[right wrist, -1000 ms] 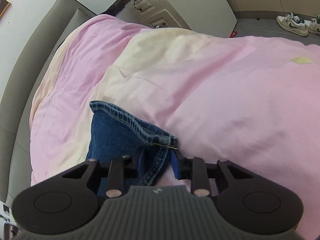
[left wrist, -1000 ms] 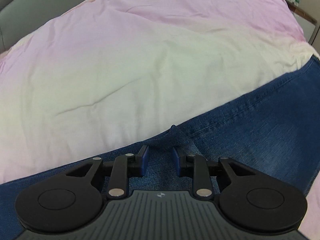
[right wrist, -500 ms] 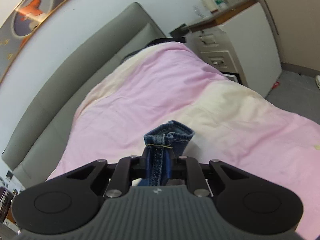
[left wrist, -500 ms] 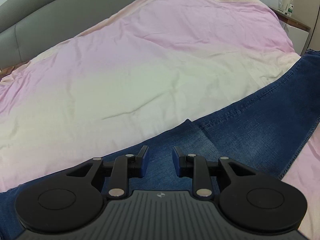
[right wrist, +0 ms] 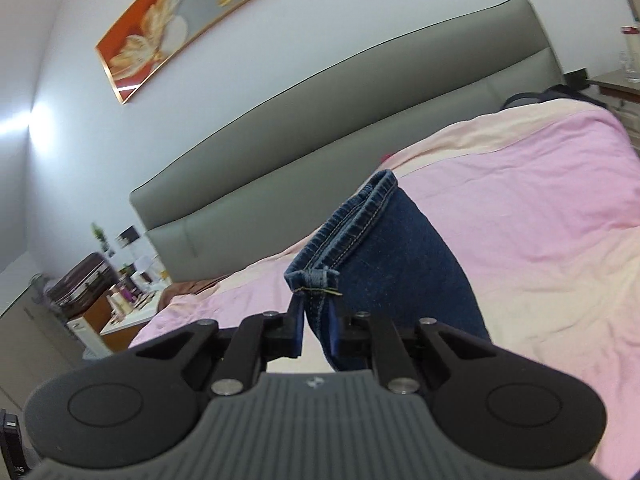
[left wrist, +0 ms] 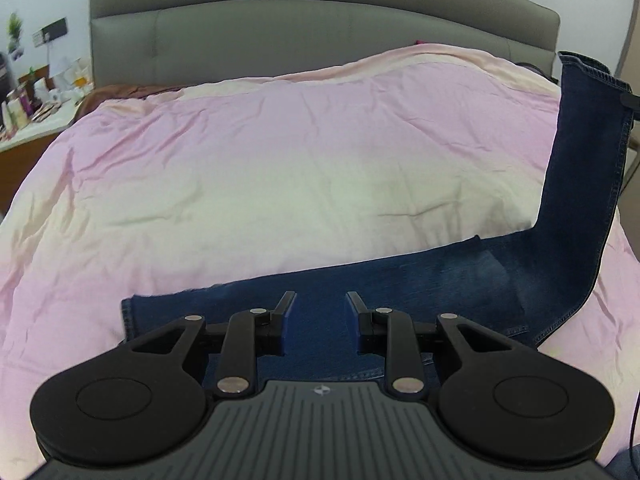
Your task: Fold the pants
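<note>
Dark blue jeans [left wrist: 420, 280] lie across the near part of a pink and cream duvet [left wrist: 280, 160]. My left gripper [left wrist: 318, 314] is open and empty, just above the flat denim near the waist end. My right gripper [right wrist: 316, 322] is shut on the hem of the jeans [right wrist: 384, 256] and holds that leg end high above the bed. In the left wrist view the lifted leg [left wrist: 584, 152] rises at the far right, bent up from the flat part.
A grey padded headboard [left wrist: 320, 28] stands behind the bed. A cluttered side table [left wrist: 36, 96] is at the left of the bed. A nightstand with a glass [right wrist: 624, 76] is at the right. A framed picture [right wrist: 192, 24] hangs on the wall.
My right gripper has closed on the leg hem and raised it well above the bed. My left gripper has let go of a pinch of denim and drawn back, staying open.
</note>
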Available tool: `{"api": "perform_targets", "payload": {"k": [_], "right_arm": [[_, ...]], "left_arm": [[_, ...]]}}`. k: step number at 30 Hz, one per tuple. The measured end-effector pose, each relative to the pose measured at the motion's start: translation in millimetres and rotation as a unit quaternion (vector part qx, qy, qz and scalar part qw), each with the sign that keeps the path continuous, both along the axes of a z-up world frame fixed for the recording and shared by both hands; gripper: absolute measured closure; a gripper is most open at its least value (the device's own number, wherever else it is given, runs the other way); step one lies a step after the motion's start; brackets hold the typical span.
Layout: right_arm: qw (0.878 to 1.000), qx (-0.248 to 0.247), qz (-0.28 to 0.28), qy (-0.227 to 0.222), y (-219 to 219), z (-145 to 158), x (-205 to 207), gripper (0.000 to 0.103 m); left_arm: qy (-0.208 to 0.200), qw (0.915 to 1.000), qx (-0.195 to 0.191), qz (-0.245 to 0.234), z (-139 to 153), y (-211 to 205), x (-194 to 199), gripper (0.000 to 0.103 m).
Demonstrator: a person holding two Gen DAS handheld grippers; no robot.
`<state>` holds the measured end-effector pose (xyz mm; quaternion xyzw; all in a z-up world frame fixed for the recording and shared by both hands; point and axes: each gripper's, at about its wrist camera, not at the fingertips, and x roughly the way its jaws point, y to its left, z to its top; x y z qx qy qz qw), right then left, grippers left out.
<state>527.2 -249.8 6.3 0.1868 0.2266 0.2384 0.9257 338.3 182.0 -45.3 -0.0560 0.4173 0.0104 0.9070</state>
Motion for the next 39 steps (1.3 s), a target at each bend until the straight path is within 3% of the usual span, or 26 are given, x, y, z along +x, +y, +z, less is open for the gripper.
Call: {"api": "perform_targets", "payload": {"k": [4, 7, 10, 13, 16, 18, 21, 23, 24, 27, 32, 34, 36, 39], "right_arm": [[0.997, -0.02, 0.072, 0.008, 106, -4, -15, 0.095], [0.991, -0.021, 0.129, 0.041, 184, -33, -30, 0.095], [0.977, -0.043, 0.19, 0.082, 252, -81, -52, 0.095], [0.956, -0.078, 0.254, 0.129, 306, -142, -85, 0.095], [0.932, -0.117, 0.298, 0.169, 338, -196, -115, 0.095], [0.918, -0.148, 0.318, 0.183, 349, -228, -131, 0.095], [0.91, -0.174, 0.327, 0.187, 349, -252, -141, 0.091], [0.907, -0.175, 0.338, 0.181, 348, -253, -141, 0.087], [0.904, -0.177, 0.346, 0.176, 349, -249, -140, 0.076], [0.899, -0.178, 0.367, 0.162, 347, -232, -139, 0.06], [0.908, -0.221, 0.33, 0.131, 311, -219, -134, 0.059], [0.915, -0.217, 0.31, 0.137, 293, -221, -130, 0.059], [0.923, -0.206, 0.287, 0.152, 273, -225, -124, 0.059], [0.932, -0.193, 0.257, 0.169, 243, -230, -120, 0.059]], "left_arm": [[0.015, 0.9976, -0.056, 0.039, -24, 53, -19, 0.071], [0.029, 0.9922, -0.111, 0.05, -47, 82, -34, 0.071], [0.035, 0.9856, -0.154, 0.06, -68, 104, -50, 0.071], [0.038, 0.9741, -0.211, 0.071, -85, 122, -63, 0.07], [0.036, 0.9633, -0.256, 0.073, -98, 130, -68, 0.06], [0.036, 0.9607, -0.267, 0.069, -103, 131, -69, 0.054], [0.039, 0.9581, -0.276, 0.064, -111, 131, -64, 0.048], [0.042, 0.9568, -0.281, 0.063, -116, 128, -59, 0.044], [0.043, 0.9571, -0.28, 0.061, -119, 127, -55, 0.039], [0.051, 0.9576, -0.276, 0.064, -127, 119, -45, 0.033], [0.06, 0.9557, -0.276, 0.084, -146, 109, -27, 0.032], [0.062, 0.9602, -0.26, 0.08, -149, 101, -24, 0.054], [0.069, 0.9682, -0.227, 0.079, -150, 92, -24, 0.086], [0.041, 0.9777, -0.192, 0.075, -139, 78, -33, 0.09]]}}
